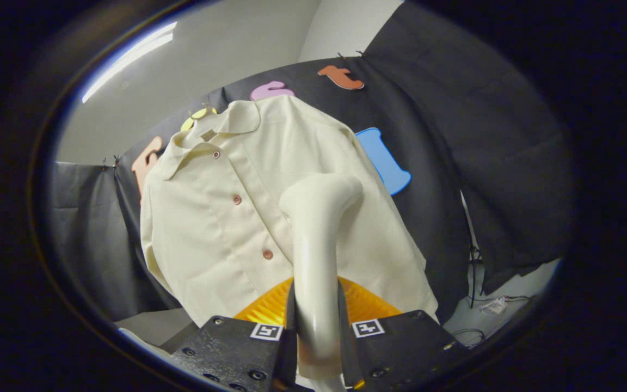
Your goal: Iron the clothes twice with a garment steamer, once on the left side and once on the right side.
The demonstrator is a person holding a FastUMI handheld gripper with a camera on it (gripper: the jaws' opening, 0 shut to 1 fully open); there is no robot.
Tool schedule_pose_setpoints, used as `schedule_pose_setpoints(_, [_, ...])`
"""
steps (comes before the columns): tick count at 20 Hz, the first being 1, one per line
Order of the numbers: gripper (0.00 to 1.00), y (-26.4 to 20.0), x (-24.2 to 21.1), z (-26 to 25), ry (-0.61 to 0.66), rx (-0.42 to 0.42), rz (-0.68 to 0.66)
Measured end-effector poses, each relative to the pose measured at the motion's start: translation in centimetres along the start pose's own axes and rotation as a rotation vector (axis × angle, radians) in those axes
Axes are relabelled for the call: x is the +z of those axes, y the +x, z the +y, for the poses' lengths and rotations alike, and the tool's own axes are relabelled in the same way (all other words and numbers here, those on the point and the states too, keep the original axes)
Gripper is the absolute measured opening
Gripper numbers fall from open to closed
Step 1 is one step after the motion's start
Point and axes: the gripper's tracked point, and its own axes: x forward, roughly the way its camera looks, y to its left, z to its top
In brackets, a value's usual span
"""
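Gripper (316, 332): both fingers are closed on the handle of the garment steamer, pressing it from either side.
Garment steamer (316, 228): a cream-white, glossy body rising from between the fingers, bending at the top into a rounded head that lies against the shirt front, on the panel beside the button placket.
Shirt (226, 218): pale cream, short-collared, hanging against the black cloth wall; it appears tilted in the fisheye view. Three reddish-brown buttons show down the placket, all fastened.
Orange part (270, 307): a ribbed, amber-orange piece just ahead of the fingers, at the foot of the steamer handle and in front of the shirt's lower hem; what it is cannot be told.
Label: a small tag sits inside the collar (208, 134), too small to read.
Markers: a square black-and-white tag sits on each finger.
Cables (482, 310): loose wires lie on the floor beyond the shirt's hem.
Containers: cannot tell of any.
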Motion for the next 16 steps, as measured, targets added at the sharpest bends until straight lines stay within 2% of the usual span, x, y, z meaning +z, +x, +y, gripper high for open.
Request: schedule_pose_setpoints(16, [0.32, -3.3, -9.4, -5.4, 0.129, -0.089, 0.109])
